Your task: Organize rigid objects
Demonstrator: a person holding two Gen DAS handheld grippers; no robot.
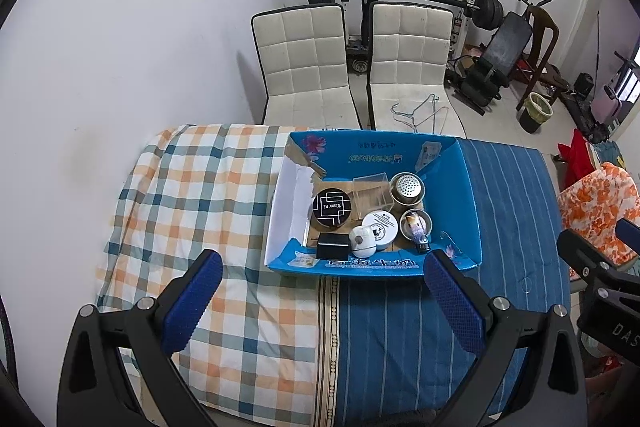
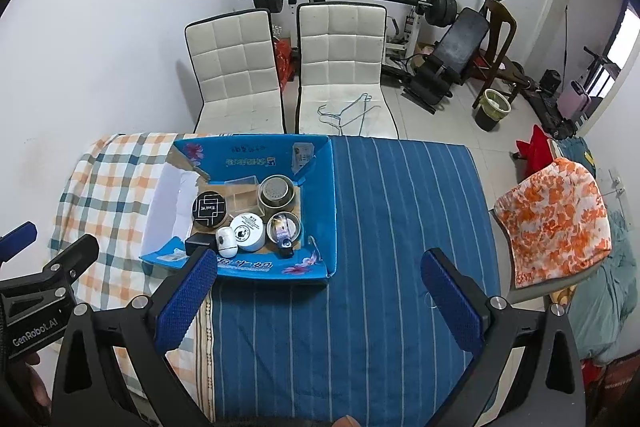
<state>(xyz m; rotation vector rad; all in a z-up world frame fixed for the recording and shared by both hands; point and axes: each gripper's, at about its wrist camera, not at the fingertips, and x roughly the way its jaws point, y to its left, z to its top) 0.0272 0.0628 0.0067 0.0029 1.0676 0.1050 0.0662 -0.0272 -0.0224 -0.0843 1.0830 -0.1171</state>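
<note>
A blue cardboard box (image 1: 466,203) (image 2: 320,195) sits on the cloth-covered table. Inside it lie a black round tin (image 1: 331,207) (image 2: 209,207), a white round tin (image 1: 382,223) (image 2: 248,226), a white egg-shaped item (image 1: 362,241) (image 2: 225,241), a black cube (image 1: 333,245) (image 2: 197,242), a clear plastic box (image 1: 372,191) (image 2: 242,193), a perforated metal cup (image 1: 407,187) (image 2: 276,190) and a metal cup holding a small bottle (image 1: 417,225) (image 2: 283,226). My left gripper (image 1: 323,287) hovers open just short of the box's near wall. My right gripper (image 2: 319,287) hangs open over the blue striped cloth, right of the box.
Checked cloth (image 1: 192,195) covers the table's left half and blue striped cloth (image 2: 400,219) the right. Two white padded chairs (image 1: 304,67) (image 1: 408,63) stand behind the table, one with wire hangers (image 1: 416,111). Weight equipment (image 1: 480,7) lines the wall. An orange-patterned chair (image 2: 556,215) stands on the right.
</note>
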